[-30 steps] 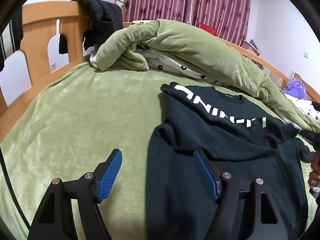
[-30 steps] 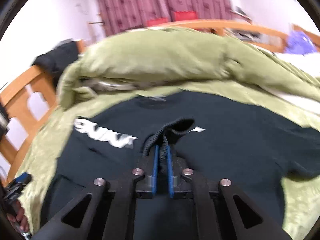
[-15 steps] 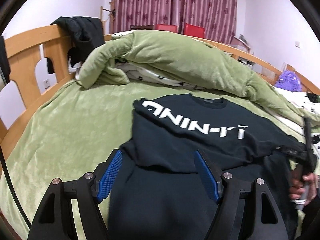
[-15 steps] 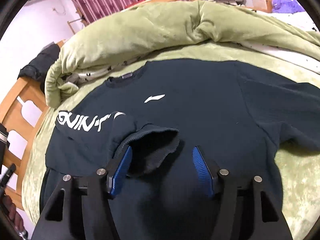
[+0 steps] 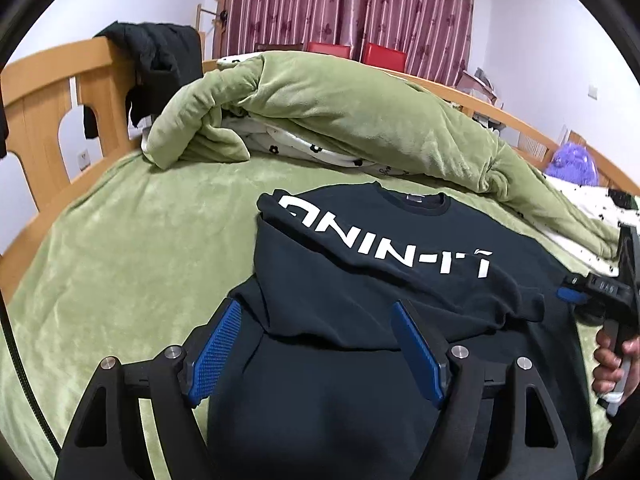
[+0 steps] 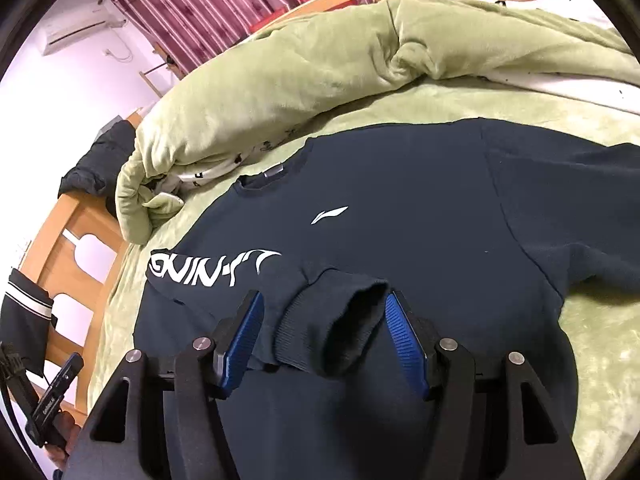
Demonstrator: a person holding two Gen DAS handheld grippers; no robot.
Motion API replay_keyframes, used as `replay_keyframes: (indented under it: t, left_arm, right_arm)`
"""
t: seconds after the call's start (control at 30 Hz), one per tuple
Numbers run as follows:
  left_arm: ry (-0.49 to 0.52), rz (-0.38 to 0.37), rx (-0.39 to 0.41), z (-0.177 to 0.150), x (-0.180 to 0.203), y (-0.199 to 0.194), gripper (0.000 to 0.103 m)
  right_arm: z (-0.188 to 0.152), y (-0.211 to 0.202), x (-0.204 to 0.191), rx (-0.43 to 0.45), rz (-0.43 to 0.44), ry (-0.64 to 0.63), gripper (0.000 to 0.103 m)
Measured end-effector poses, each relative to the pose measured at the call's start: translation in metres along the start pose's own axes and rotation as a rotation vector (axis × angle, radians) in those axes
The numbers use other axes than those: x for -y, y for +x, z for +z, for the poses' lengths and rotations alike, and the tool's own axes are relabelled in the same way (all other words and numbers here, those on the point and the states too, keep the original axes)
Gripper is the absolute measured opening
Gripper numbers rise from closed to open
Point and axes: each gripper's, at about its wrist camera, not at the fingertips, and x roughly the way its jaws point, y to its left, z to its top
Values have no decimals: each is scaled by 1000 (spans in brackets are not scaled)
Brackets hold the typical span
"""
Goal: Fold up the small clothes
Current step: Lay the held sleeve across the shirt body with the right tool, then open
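Left wrist view: the left gripper (image 5: 316, 352) hangs low at 6 o'clock with its 2 blue pads (image 5: 214, 354) spread wide, holding nothing. Its jaws have just opened a little further. Under and ahead of it lies the dark sweatshirt (image 5: 320, 380) on the green bedspread (image 5: 128, 248), collar toward 12 o'clock. One sleeve (image 5: 384, 248) with white lettering is folded across the chest, running from 11 o'clock down toward 3 o'clock. At 3 o'clock the right gripper (image 5: 576, 296) comes in from the edge, held by a hand (image 5: 612, 364), just beside the sleeve's cuff end. Past the sweatshirt, toward 12 o'clock, a bunched green quilt (image 5: 340, 104) rests on the bed. A wooden bed frame (image 5: 44, 92) stands at 10 o'clock with dark clothing (image 5: 160, 56) draped over it, and red patterned curtains (image 5: 344, 4) hang at 12 o'clock.

Right wrist view: the right gripper (image 6: 324, 340) is released, its 2 pads (image 6: 406, 348) standing apart on either side of the ribbed cuff (image 6: 336, 324) without pressing it. Its jaws have just been opening, and the cuff lies loose between them on the sweatshirt (image 6: 400, 184). The lettered sleeve (image 6: 216, 272) runs toward 9 o'clock. The sweatshirt's other sleeve (image 6: 580, 208) extends toward 3 o'clock. The green quilt (image 6: 320, 68) fills the span from 10 to 2 o'clock. At 8 o'clock part of the left gripper (image 6: 56, 396) shows at the edge.
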Motion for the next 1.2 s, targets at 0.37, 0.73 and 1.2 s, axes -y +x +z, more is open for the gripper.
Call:
replay_keyframes:
  t: [0.37, 0.73, 1.2]
  left_arm:
    - [46, 19, -4, -6, 5, 3, 76]
    - [-31, -3, -121, -16, -3, 32, 76]
    - [-25, 23, -138, -19, -4, 36, 76]
  right_arm:
    - [-23, 63, 14, -136, -127, 14, 63]
    - [-2, 56, 8, -22, -33, -38, 12]
    - [14, 37, 38, 52, -295, -99, 12]
